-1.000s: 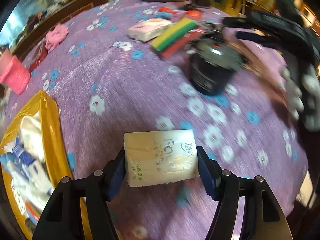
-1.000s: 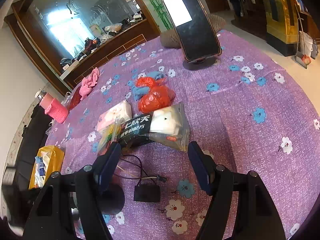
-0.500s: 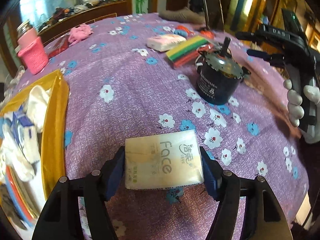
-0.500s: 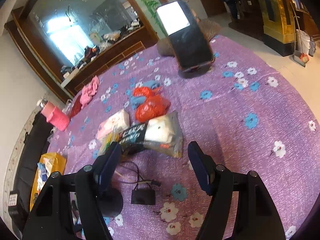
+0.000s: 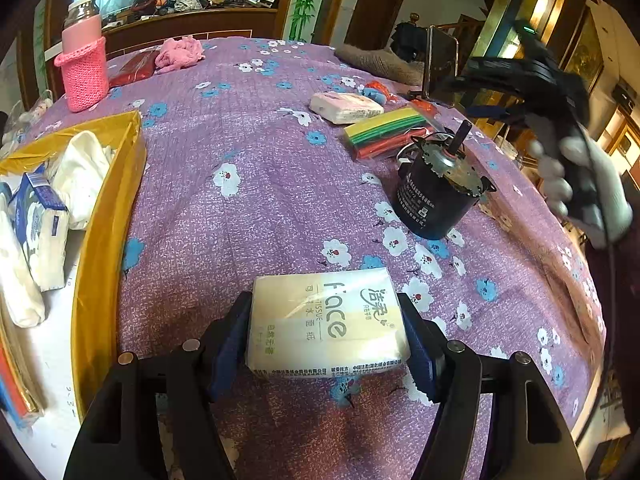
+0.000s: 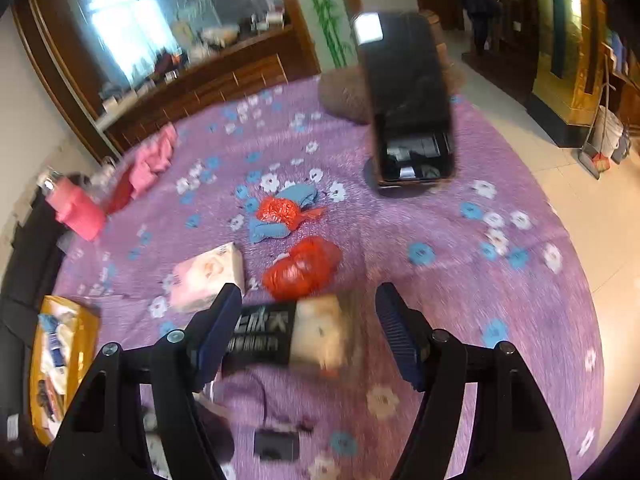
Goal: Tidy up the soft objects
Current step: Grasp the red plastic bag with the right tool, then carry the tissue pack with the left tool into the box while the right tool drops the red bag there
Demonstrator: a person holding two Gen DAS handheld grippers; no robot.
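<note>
Between the left claw pads: a "Face" tissue pack, clamped across its short sides, carried above the purple floral counter, near the yellow box of collected soft goods at its left edge. Right claw spread, empty, over a dark packet.

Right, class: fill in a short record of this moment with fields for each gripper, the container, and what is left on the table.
left gripper: shut on the tissue pack
right gripper: open, above a black-and-white packet
container: yellow box, already holding white soft items
left on purple cloth: pink tissue pack, striped bundle, red bags
hard item: black motor
</note>
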